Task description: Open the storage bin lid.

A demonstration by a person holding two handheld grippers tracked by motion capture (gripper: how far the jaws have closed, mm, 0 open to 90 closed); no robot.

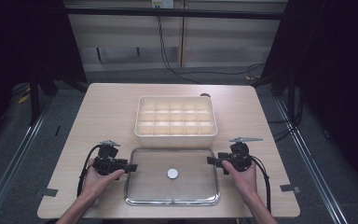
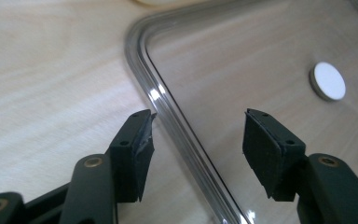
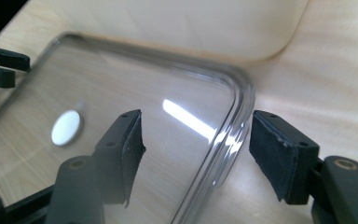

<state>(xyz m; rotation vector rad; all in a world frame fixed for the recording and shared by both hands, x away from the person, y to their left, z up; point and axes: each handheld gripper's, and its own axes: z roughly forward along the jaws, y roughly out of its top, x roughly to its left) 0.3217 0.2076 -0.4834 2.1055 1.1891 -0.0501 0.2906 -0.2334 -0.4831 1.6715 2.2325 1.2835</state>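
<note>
Two grippers flank the clear lid, which lies flat on the desk in front of the cream compartment box. We see our left gripper and right gripper both spread, each straddling the lid's rim without pinching it. One white disc sits at the lid's centre.

Light falls from overhead onto the worktop, leaving the room around it dark and the high view soft and slightly grainy. Bright streaks of glare sit on the clear lid and along its rim in both gripper views. The nearest jaws blur slightly; shadows stay faint.
</note>
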